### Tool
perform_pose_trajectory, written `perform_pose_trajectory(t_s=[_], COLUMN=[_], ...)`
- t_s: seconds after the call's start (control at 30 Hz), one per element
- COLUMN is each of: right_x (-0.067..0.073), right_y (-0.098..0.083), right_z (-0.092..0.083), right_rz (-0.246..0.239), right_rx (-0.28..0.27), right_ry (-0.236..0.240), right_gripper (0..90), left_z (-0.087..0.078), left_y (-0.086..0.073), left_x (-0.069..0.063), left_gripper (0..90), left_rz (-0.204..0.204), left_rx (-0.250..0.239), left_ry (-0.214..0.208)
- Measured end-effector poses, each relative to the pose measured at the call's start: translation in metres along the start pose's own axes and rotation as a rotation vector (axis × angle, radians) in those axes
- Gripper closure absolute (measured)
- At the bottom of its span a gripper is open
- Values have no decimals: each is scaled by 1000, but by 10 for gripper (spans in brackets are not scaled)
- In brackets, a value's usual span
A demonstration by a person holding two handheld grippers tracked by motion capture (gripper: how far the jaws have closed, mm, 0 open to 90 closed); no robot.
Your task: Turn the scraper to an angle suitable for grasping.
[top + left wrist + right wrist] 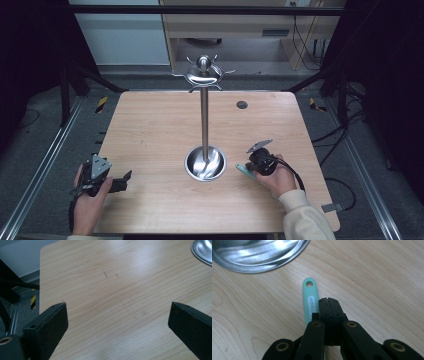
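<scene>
Looking down from the high view, the wooden table [150,130] carries a steel stand [204,120] with a round base dish [205,164] and a hooked crown at its top. The left gripper [122,179] rests near the table's near-left edge, well apart from the stand. The right gripper [248,166] sits just right of the base dish, with a mint-green handle [243,170] poking out beneath it.

Left gripper view: the two black jaws stand wide apart over bare wood, grasping nothing; the dish rim [202,251] shows at the upper right corner.

Right gripper view: the right gripper [328,305] has its jaws pressed together, tips meeting. The handle [310,300] lies flat on the table just beside and partly under the jaws, its hang hole pointing toward the dish. Whether the jaws pinch it cannot be told.

Risk: if the jaws merely overlie the handle, lifting would leave it behind or skid it against the dish. The handle appears smooth, slim plastic with a white label.
</scene>
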State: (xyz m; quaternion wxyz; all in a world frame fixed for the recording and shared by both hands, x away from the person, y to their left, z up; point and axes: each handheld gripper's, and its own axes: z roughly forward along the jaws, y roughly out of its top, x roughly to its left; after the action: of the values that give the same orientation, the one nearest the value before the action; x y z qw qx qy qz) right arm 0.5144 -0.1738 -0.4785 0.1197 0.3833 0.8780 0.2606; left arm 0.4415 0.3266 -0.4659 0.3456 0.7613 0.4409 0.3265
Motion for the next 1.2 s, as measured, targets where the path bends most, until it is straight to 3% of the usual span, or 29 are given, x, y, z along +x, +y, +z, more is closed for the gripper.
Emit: perform_pose_trajectory(t_s=[0.07,0.13,0.27,0.5,0.67,0.7,0.83,0.93,1.2], right_x=[2,6,12,19,23,23,24,26,26], right_y=[0,0,0,6,13,17,23,31,39], right_z=[0,-1,-1,-8,-13,-16,-17,-14,-2], right_rz=[15,-18,-39,-84,-99,-118,-145,-188,-211], right_rx=[1,5,16,15,66,101,155,204,305], right_ry=[12,29,47,33,28,40,39,43,68], right_gripper=[900,900,900,900,896,878,854,795,703], left_z=[0,0,-1,-4,-4,-4,-3,-3,-4], left_y=[0,0,0,-2,-2,-2,-2,-2,-2], left_x=[0,0,0,1,0,0,0,0,1], left_gripper=[25,25,25,25,25,25,25,25,25], left_rz=[-2,-3,-3,-7,0,1,-3,-2,-1], left_rx=[0,0,1,-7,-1,0,3,2,6], left_ry=[2,1,1,4,5,4,6,6,4])
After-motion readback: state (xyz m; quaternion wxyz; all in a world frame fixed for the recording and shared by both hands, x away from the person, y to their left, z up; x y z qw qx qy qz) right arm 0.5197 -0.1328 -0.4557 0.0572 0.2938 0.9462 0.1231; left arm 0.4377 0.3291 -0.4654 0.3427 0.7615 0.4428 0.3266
